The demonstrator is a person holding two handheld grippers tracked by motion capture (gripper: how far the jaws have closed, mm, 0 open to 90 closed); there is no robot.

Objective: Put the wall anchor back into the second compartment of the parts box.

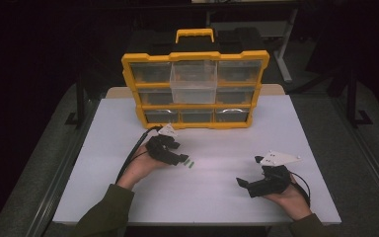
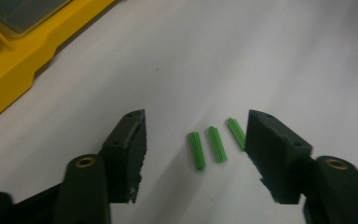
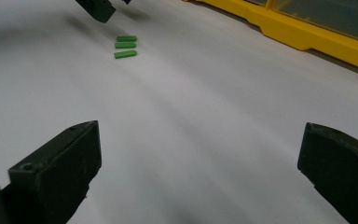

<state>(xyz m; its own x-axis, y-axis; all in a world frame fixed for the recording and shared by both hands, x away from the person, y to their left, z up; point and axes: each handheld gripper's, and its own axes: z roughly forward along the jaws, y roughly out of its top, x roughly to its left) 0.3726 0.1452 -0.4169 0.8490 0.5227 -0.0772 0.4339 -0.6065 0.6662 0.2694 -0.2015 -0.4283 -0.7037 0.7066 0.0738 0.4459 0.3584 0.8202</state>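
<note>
Three small green ribbed plugs (image 1: 190, 164) lie side by side on the white table (image 1: 227, 143). My left gripper (image 1: 182, 159) reaches down at them from the left. In the left gripper view the plugs (image 2: 216, 143) lie between its black jaws, and my left gripper (image 2: 196, 123) stands half open around them. The rightmost plug lies close against the right jaw; the left jaw is apart from them. My right gripper (image 1: 244, 183) rests low at the table's front right, open (image 3: 200, 140) and holding nothing. From there the plugs (image 3: 125, 45) lie far off.
A yellow drawer organizer (image 1: 195, 89) with clear drawers stands at the back of the table; its top middle drawer (image 1: 193, 81) is pulled out. Its yellow base (image 2: 18, 51) shows beside my left gripper. Bare tabletop lies between the two hands.
</note>
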